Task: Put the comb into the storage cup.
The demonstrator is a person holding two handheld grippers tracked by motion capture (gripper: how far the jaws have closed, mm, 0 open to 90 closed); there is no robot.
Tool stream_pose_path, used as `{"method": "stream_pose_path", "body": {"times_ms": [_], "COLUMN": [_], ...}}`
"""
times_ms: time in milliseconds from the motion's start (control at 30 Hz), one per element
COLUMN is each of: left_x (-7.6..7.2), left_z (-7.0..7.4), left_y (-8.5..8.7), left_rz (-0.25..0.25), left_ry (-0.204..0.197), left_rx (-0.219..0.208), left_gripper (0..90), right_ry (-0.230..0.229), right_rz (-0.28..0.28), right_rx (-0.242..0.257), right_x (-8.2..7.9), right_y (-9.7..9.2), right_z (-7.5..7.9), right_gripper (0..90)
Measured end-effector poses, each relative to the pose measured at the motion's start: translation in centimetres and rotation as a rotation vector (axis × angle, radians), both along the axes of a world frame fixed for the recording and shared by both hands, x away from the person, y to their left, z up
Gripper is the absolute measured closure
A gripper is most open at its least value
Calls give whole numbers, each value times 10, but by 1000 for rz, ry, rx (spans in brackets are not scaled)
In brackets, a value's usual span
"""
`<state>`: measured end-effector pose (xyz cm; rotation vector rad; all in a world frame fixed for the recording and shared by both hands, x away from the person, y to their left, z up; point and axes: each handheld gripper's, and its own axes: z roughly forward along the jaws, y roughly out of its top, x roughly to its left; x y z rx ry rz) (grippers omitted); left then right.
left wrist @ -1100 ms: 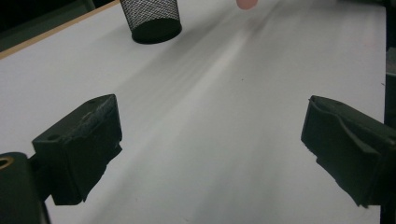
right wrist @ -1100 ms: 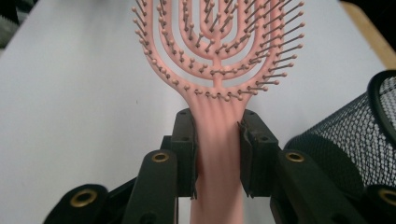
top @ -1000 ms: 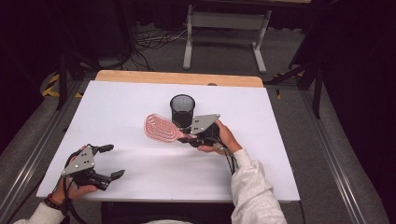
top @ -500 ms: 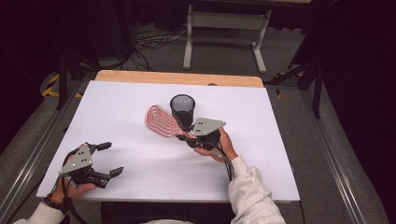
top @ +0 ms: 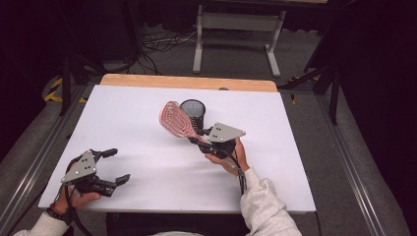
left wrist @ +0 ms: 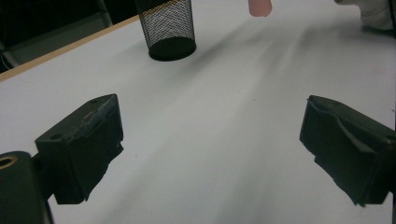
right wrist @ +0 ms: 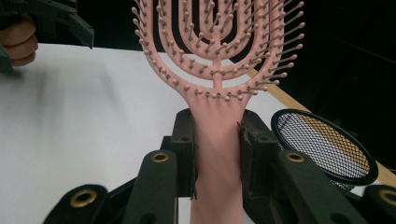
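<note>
Hairbrush (top: 176, 120), handle clamped in right gripper (top: 196, 141), head tilted up-left.

Matt plastics, wire mesh and a smooth white counter top.
The hairbrush (right wrist: 217, 70) is pink plastic, smooth, with ball-tipped bristles. The cup (top: 193, 111) is black metal-looking mesh. The counter (top: 142, 113) has a matt white surface and a bare wood strip at its far edge. The right gripper (right wrist: 217, 154) looks matt black, with rough-edged pads and brass-coloured rivets.

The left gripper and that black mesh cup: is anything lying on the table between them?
Nothing: the left gripper view shows bare white table from its open jaws up to the mesh cup.
</note>
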<state>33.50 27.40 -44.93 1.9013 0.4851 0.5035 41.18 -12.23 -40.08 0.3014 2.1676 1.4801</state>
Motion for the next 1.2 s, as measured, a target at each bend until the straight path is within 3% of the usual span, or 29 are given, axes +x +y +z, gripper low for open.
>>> {"method": "stream_pose_path", "body": {"times_ms": [167,333,500,600,900,1033,1200], "left_x": [10,22,32,35,44,46,47], "left_z": [10,22,32,40,65,71,72], "left_y": [-2,-17,-38,-53,-95,-109,-124], "left_rz": [23,50,21,-6,-67,-87,-88], "left_ry": [-16,-15,-7,-23,-45,-42,-42], "left_rx": [-20,-33,-41,-58,-159,-197,-198], "left_gripper": [75,95,100,105,126,135,154], "right_ry": [-2,-17,-26,-26,-23,-29,-35], "right_rz": [-27,-48,-77,-89,-110,-108,-105], "right_rx": [26,40,55,64,66,63,61], "right_x": [-6,-13,-19,-23,-25,-27,-28], "right_y": [1,2,0,-1,3,7,9], "right_z": [0,1,-2,-5,-17,-18,-19], "right_gripper": [708,708,708,708,708,708,708]}}
